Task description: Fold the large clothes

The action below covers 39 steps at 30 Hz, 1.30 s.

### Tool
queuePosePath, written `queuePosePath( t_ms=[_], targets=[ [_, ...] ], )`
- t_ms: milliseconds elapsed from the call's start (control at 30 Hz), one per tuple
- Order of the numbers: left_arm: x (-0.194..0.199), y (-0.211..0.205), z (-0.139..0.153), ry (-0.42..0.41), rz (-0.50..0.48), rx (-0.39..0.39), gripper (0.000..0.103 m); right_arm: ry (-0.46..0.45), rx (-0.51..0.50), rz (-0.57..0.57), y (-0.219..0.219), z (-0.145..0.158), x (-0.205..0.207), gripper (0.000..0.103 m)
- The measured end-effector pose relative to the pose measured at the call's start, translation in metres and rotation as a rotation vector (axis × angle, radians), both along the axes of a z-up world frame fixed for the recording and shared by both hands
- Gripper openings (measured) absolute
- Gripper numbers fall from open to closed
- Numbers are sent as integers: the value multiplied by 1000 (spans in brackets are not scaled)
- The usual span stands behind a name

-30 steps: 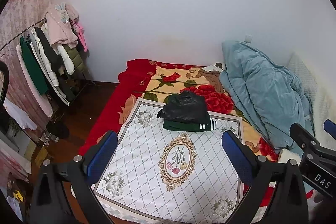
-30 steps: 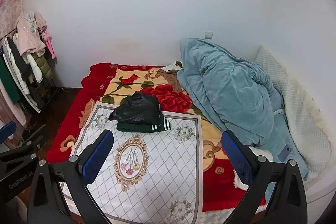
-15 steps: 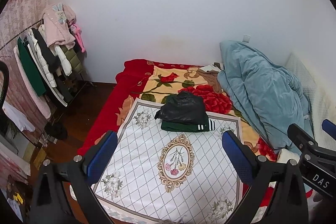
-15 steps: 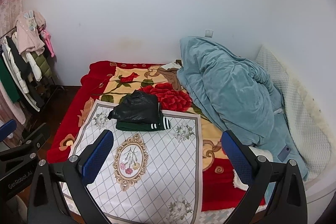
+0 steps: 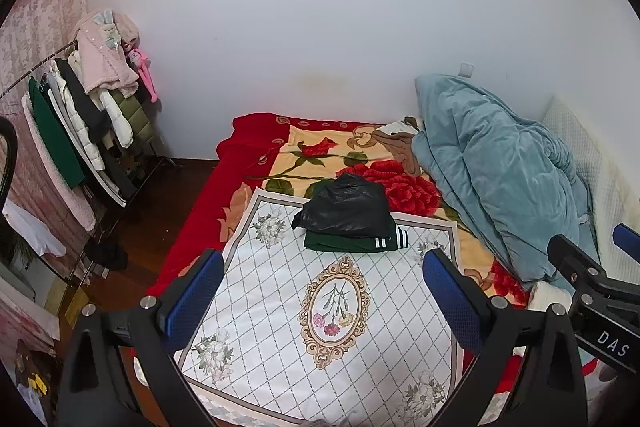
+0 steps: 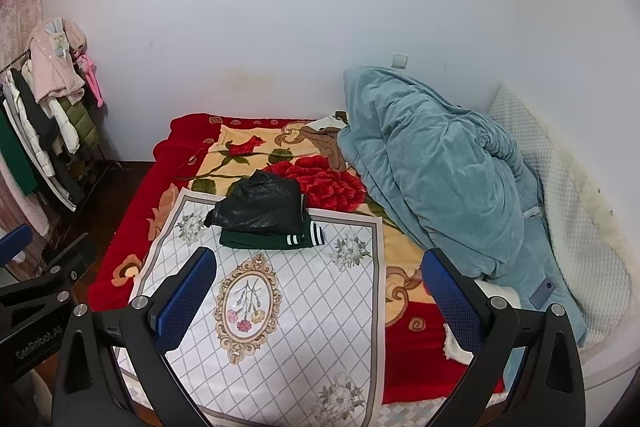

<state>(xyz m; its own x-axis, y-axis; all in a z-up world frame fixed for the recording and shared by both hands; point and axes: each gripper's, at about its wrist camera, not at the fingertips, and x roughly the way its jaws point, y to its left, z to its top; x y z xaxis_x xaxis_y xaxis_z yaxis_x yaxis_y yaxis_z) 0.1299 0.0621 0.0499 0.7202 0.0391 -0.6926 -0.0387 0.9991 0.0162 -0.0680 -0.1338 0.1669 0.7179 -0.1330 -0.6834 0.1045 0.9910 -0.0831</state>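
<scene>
Nearest to me, my left gripper [image 5: 320, 291] hangs released with nothing between its blue pads, and my right gripper [image 6: 320, 291] is spread wide the same way, both raised above the near edge of the bed [image 6: 132, 247], which I read as holding clear so I can survey the work. Under them lies the white patterned cloth [image 5: 280, 307], spread flat over the bed, presumably as a clean folding surface. At about 12 o'clock on that cloth, at its far edge, sits the stack: a folded black garment [image 5: 344, 207] resting squarely on a folded green garment [image 5: 352, 243] with white-striped cuffs showing at 3 o'clock. Both look finished, so I judge the folding largely done. Further off at 2 o'clock a blue quilt [image 6: 432, 171] is heaped aside, likely to free room, and at 10 o'clock a clothes rack [image 5: 80, 115] stands by the wall.
</scene>
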Motion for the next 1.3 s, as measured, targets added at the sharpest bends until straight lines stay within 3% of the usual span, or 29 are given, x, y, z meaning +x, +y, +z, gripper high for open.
queuePosePath(
  t_ms=[1300],
  targets=[
    [-9, 1, -4, -12, 9, -15, 101, 4, -7, 25, -4, -4, 24, 103]
  ],
)
